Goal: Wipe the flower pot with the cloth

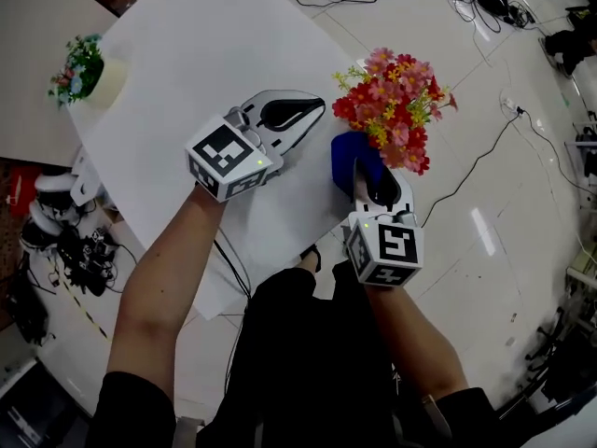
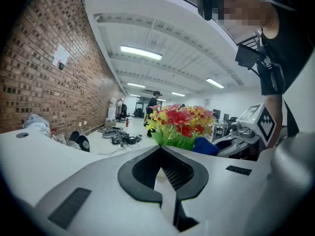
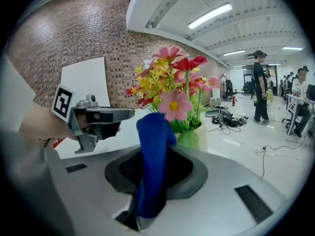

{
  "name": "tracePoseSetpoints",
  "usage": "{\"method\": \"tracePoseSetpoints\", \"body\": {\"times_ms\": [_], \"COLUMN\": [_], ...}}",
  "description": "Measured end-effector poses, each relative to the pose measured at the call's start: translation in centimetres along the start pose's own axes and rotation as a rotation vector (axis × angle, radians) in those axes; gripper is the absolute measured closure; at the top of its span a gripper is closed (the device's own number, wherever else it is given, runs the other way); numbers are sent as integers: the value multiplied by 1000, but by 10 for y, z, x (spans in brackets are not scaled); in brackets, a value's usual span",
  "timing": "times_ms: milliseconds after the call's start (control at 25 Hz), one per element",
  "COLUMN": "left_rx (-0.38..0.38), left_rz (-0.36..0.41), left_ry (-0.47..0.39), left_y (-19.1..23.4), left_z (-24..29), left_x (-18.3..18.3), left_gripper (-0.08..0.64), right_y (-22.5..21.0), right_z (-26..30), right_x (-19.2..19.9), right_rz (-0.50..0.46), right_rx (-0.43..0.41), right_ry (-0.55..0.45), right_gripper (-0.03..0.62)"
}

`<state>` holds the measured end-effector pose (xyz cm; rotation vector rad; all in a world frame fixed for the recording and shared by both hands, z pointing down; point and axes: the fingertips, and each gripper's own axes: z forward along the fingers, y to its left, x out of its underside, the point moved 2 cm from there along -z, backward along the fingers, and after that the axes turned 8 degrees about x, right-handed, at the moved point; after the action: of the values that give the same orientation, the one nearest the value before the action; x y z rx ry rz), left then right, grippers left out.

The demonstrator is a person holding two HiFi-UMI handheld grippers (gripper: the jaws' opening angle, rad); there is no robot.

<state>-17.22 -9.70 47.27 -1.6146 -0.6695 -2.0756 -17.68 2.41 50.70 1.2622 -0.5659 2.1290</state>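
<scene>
Since the right hand-held gripper point(image 1: 367, 166) is clamped on the cloth point(image 3: 153, 166) beside the flower pot point(image 3: 196, 139) at the tabletop's point(image 1: 187, 45) 3 o'clock edge, I'd wipe gently, bracing the pot with the closed, empty left hand-held gripper point(image 1: 312, 112).

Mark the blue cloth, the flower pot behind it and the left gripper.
blue cloth point(image 3: 152, 146), right gripper view, middle of the upright fold.
flower pot point(image 3: 191, 139), right gripper view, its front wall.
left gripper point(image 2: 160, 150), left gripper view, where its jaw tips meet.
</scene>
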Motion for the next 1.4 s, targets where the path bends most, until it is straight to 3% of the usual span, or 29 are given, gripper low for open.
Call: {"method": "tracePoseSetpoints", "body": {"times_ms": [400,600,960,1200,1400], "left_rx": [249,335,410,440,451], "left_rz": [76,95,137,93,81], "left_ry": [12,39,33,-4,-16], "left_y": [17,19,19,22,22], "left_z": [69,82,86,88,87], "left_x": [-9,-9,-6,-3,-4], "left_gripper": [560,560,560,560,560], "right_y": [0,4,7,3,24], "right_z": [5,5,7,5,9], "right_x": [2,0,0,-1,-17], "right_rz": [13,18,21,21,-23], "right_rx": [-57,-74,-92,-81,-91], "right_ry": [19,20,30,33,-8], "right_gripper": [514,514,514,514,514]}}
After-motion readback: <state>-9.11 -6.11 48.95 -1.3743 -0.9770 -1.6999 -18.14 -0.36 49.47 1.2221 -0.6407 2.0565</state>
